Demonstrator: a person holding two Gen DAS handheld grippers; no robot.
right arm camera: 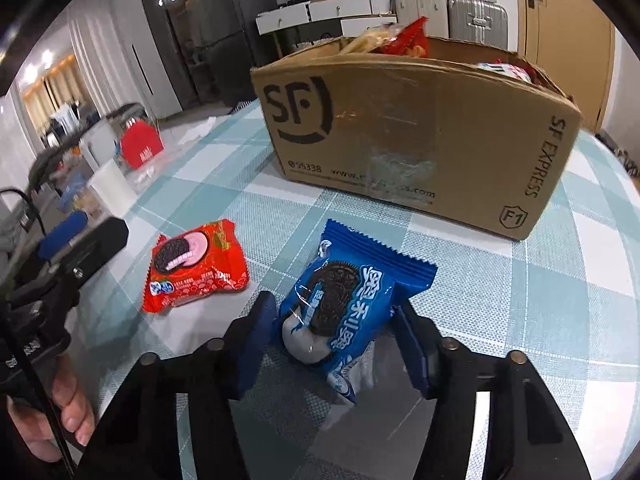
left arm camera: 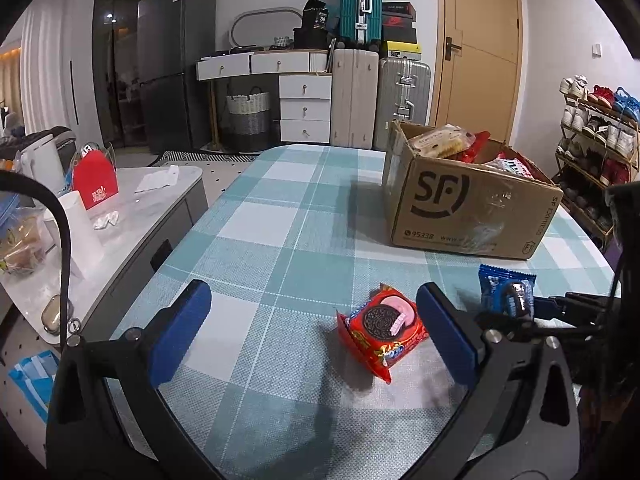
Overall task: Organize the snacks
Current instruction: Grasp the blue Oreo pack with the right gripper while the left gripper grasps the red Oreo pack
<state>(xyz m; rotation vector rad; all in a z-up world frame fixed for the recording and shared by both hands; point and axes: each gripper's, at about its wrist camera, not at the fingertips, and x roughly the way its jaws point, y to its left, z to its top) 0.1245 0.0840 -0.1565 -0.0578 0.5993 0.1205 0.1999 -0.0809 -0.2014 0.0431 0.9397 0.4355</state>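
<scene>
The box (right arm camera: pixel 420 128) stood on the checked table (left arm camera: pixel 256 240) with several snack packs already showing above its rim, so most of the sorting looked done. Two cookie packs were left outside it, both lying on the cloth in front of the box. The blue pack (right arm camera: pixel 340 308) lay between the pads of the right gripper (right arm camera: pixel 332 344); the jaws were partly closed around it, the left pad touching the wrapper, the right pad at its crinkled edge, though a firm pinch could not be confirmed. The red pack (left arm camera: pixel 382 330) lay flat just beside the blue one, inside the spread of the left gripper (left arm camera: pixel 316 332), whose jaws stood wide with neither pad touching it. Judging by this, what remained was to lift the blue pack into the box, then the red one. Both lay near the box's front wall, so the carry should be short.
</scene>
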